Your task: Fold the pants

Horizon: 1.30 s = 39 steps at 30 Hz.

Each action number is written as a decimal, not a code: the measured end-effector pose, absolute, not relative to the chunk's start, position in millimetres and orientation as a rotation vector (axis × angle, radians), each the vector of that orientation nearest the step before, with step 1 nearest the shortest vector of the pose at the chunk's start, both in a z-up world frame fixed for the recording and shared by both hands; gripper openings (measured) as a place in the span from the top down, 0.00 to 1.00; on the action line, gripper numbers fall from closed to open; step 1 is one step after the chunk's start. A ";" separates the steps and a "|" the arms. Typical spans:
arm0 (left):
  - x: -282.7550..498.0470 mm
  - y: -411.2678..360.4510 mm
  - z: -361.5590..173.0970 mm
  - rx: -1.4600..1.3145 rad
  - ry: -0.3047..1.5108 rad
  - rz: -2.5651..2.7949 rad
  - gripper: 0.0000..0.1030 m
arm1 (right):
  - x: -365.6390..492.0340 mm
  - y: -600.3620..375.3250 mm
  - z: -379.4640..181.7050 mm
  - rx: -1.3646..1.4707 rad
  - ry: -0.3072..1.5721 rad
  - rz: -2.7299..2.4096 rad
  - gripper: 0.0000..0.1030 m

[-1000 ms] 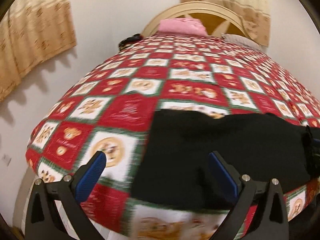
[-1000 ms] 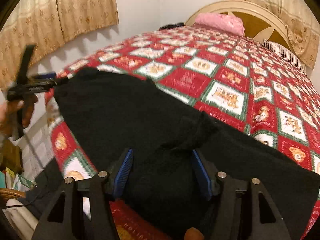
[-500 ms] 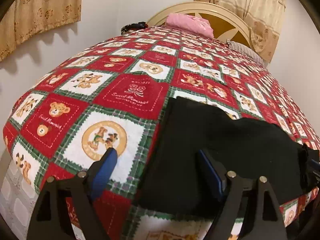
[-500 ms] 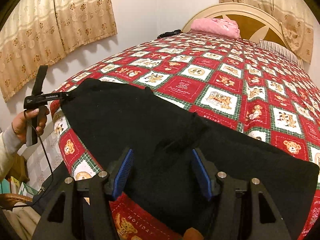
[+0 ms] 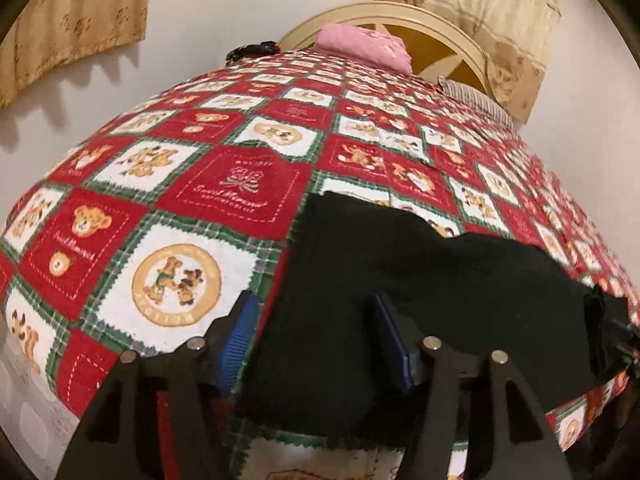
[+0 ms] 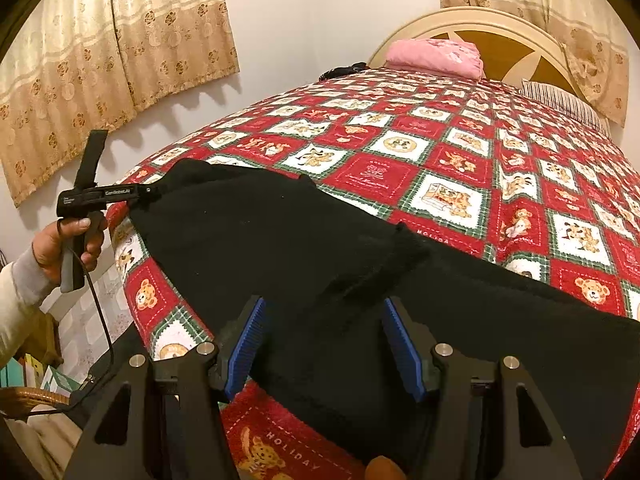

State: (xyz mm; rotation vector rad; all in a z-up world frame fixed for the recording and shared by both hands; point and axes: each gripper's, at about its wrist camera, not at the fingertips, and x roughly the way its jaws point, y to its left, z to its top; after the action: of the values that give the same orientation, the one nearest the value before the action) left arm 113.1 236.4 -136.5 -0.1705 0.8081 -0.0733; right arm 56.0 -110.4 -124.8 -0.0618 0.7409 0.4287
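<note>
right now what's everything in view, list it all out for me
pants: 1, black, spread across the near corner of the bed
quilt: 1, red, white and green teddy-bear squares, covering the bed
pink bundle: 1, pink, at the head of the bed
striped pillow: 1, striped, right of the pink bundle
dark item: 1, black, far left bed edge, too small to identify
headboard: 1, cream with brown panels
curtains: 2, beige floral, on the walls
left gripper: 1, black with blue pads, jaws open around the pants' edge
right gripper: 1, same, jaws open over a bunched fold
left hand: 1, holding the left gripper's handle
</note>
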 end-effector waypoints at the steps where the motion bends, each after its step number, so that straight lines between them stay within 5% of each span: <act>1: 112.5 232.7 -136.1 -0.155 0.808 -0.091 0.49 | 55.5 -110.2 -124.6 -0.063 0.740 0.431 0.40; 3: 112.4 229.4 -134.4 -0.129 0.808 -0.098 0.57 | 55.0 -110.6 -124.9 -0.064 0.738 0.430 0.40; 4: 111.6 231.1 -132.9 -0.143 0.809 -0.113 0.69 | 55.5 -111.5 -125.4 -0.060 0.739 0.427 0.40; 7: 108.2 238.2 -126.5 -0.207 0.810 -0.147 0.75 | 56.5 -113.5 -125.9 -0.049 0.742 0.421 0.40; 22: 67.4 196.9 -29.5 -0.324 0.573 -0.380 0.77 | 54.8 -157.3 -98.4 -0.038 0.694 0.283 0.40; 32: 74.9 56.7 30.6 -0.214 0.530 -0.712 0.77 | 37.5 -232.1 -81.0 -0.001 0.669 0.103 0.40; 39: 78.8 -53.9 1.2 -0.095 0.643 -0.888 0.77 | 16.9 -286.5 -83.1 0.087 0.662 -0.009 0.40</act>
State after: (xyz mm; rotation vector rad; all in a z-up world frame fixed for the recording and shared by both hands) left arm 78.8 -53.9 1.2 -0.0947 0.6433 -0.8884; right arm 16.9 -286.5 -83.1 0.0869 0.6615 -0.0095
